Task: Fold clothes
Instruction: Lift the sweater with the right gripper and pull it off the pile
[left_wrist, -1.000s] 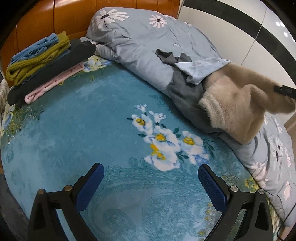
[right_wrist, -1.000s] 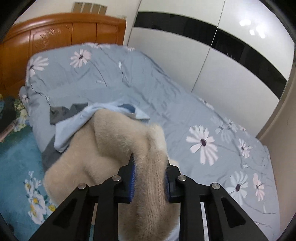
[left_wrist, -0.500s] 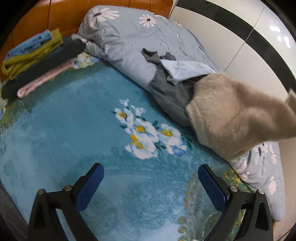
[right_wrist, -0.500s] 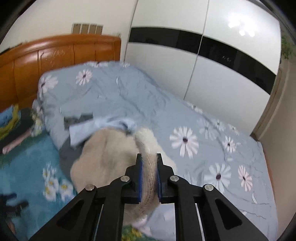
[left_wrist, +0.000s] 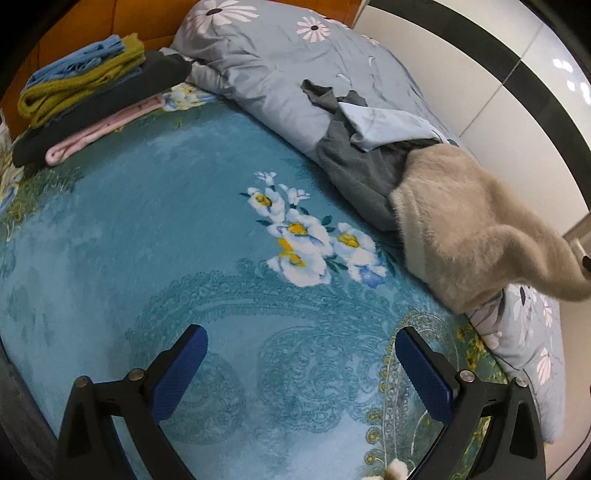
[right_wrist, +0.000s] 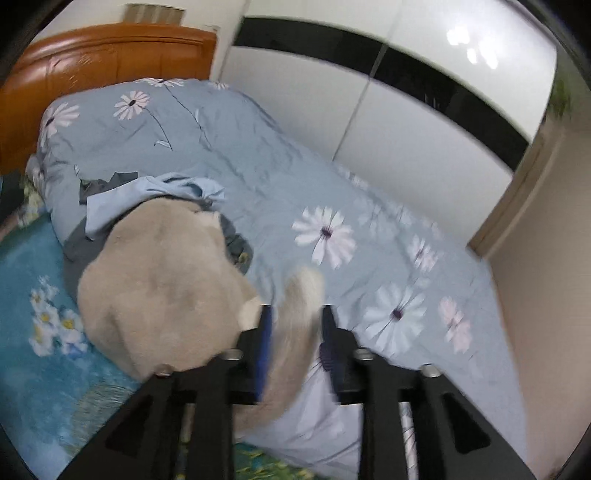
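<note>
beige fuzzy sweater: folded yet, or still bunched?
Still bunched. The beige sweater lies in a rumpled heap on the grey garment, one end pinched in the right gripper; the left gripper is open, empty.

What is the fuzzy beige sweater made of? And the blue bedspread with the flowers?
The beige sweater looks like fluffy knit, maybe wool or faux fur: hairs stand out along its edges. The teal bedspread looks like short velvety plush, with a soft sheen and printed white flowers.
</note>
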